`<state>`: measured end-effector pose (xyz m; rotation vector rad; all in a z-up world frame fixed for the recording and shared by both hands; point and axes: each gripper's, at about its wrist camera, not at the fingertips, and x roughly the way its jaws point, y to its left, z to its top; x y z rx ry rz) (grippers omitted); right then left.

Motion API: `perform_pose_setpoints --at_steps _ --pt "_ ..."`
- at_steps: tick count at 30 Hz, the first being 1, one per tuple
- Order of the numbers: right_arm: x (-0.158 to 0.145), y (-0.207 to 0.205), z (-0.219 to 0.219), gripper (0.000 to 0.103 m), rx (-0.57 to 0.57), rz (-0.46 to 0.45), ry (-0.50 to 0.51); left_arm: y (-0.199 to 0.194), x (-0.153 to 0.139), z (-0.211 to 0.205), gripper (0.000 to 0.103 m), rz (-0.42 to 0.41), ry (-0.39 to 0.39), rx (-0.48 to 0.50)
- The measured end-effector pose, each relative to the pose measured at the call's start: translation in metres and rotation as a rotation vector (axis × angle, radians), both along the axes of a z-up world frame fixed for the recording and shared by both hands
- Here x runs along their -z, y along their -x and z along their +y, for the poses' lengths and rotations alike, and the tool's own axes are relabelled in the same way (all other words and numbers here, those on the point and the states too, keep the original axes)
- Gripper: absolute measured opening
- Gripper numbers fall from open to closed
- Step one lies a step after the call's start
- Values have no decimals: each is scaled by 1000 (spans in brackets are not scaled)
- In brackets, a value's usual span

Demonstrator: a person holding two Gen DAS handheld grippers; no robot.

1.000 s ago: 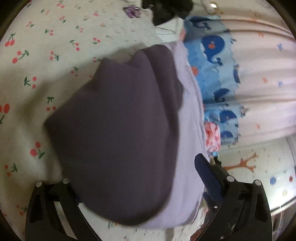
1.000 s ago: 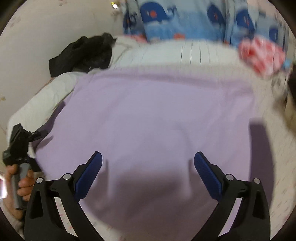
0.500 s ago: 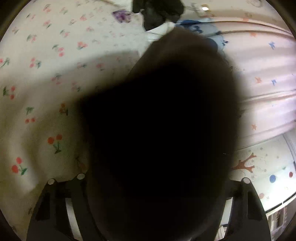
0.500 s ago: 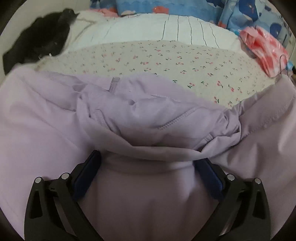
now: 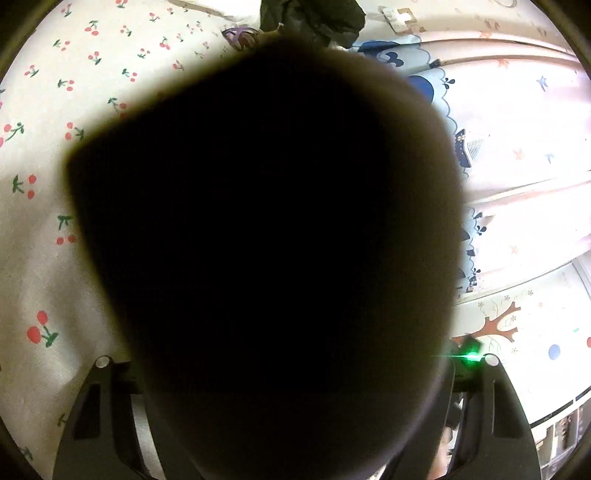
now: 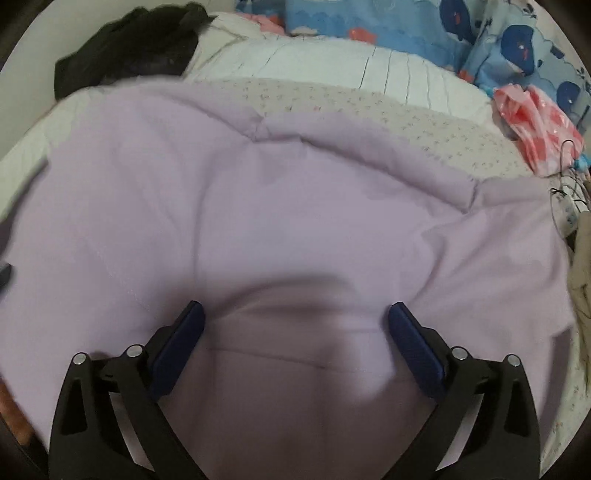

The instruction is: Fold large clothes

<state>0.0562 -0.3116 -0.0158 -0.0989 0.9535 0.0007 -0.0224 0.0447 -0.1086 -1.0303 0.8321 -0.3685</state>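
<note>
Lilac cloth fills most of the right wrist view: the large garment [image 6: 295, 206] lies spread over a bed, its far edge rolled into a soft ridge that runs across the upper middle. The right gripper [image 6: 294, 321] points down at it with its blue pads wide apart; a bulge of the same cloth rises between them and comes up against both pads [image 6: 177, 347], but whether they press on it or only flank it cannot be told.

Beyond the rolled edge shows a strip of cherry-print bedsheet [image 6: 424, 122], then a white quilt [image 6: 332, 66], which leaves a band of uncovered bed on the far side. A black garment [image 6: 129, 44] lies at the far left corner, whale-print bedding [image 6: 388, 26] along the back, and a pink-and-white bag [image 6: 535, 129] at the right edge, close to the lilac cloth's right border.

From the left wrist, a dark mass of cloth [image 5: 266, 236] right against the lens blots out the middle and hides the fingertips of the left gripper [image 5: 280, 369]; only its black frame shows below. Its jaws stand partly open, with the cloth lying between them. Around the mass, the cherry sheet [image 5: 37, 258] lies bare on the left.
</note>
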Motion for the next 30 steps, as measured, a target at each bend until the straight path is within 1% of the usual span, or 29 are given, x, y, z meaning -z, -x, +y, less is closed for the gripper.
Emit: perform_pose_setpoints --at_steps 1,2,3,4,6,7,8,9,11,12,13,14,15,16,18,19,20,22,24,25,26,27,29,30 --pt "-11 11 5 96 -15 -42 12 0 1 1 76 1 5 -2" --pt "-15 22 8 96 -21 -60 33 0 0 1 76 -2 4 0" --pt "-11 31 11 96 -30 -47 44 1 -1 1 76 -6 -2 1" --pt "9 35 13 97 -42 -7 62 1 -1 0 76 -9 -6 3" --pt "26 35 9 97 -51 -31 75 2 -5 -5 76 -29 -41 14" --pt "25 34 6 97 -50 -24 63 8 -7 -6 76 -40 -65 17" --pt "15 31 3 97 -43 7 51 9 -9 -7 75 -46 -80 18" --pt "6 33 4 96 -42 0 52 10 -9 -7 75 -47 -90 18" --pt "-12 50 8 96 -68 -67 85 11 -11 -8 75 -52 -103 14" --pt "-9 55 8 96 -75 -64 95 12 -11 -9 74 -56 -104 14" --pt "0 56 9 96 -87 -34 102 13 -13 -10 74 -65 -112 15" --pt "19 55 9 96 -96 3 110 14 -17 -13 73 -80 -129 21" --pt "34 55 8 97 -100 -8 125 16 -21 -16 73 -98 -148 25" --pt "40 53 7 97 -103 -19 133 20 -31 -24 71 -144 -194 39" --pt "40 46 5 97 -95 -3 142 25 -49 -36 68 -219 -274 66" --pt "39 43 5 97 -98 1 151 30 -59 -44 67 -255 -303 77" --pt "40 41 3 97 -101 -1 148 31 -65 -48 66 -269 -310 81" --pt "41 40 -5 97 -111 -27 119 36 -81 -60 66 -307 -319 86" --pt "41 39 -11 97 -117 -58 88 41 -105 -81 65 -358 -332 105" --pt "41 40 -18 97 -122 -79 54 45 -121 -98 65 -397 -349 130" --pt "39 40 -17 97 -125 -88 25 49 -133 -114 65 -426 -368 154" --pt "35 41 -25 97 -133 -94 -14 55 -150 -138 65 -467 -401 190" --pt "23 52 -38 97 -171 -85 -89 62 -171 -172 65 -527 -450 239" --pt "14 61 -54 96 -181 -87 -147 68 -181 -198 65 -563 -479 279"
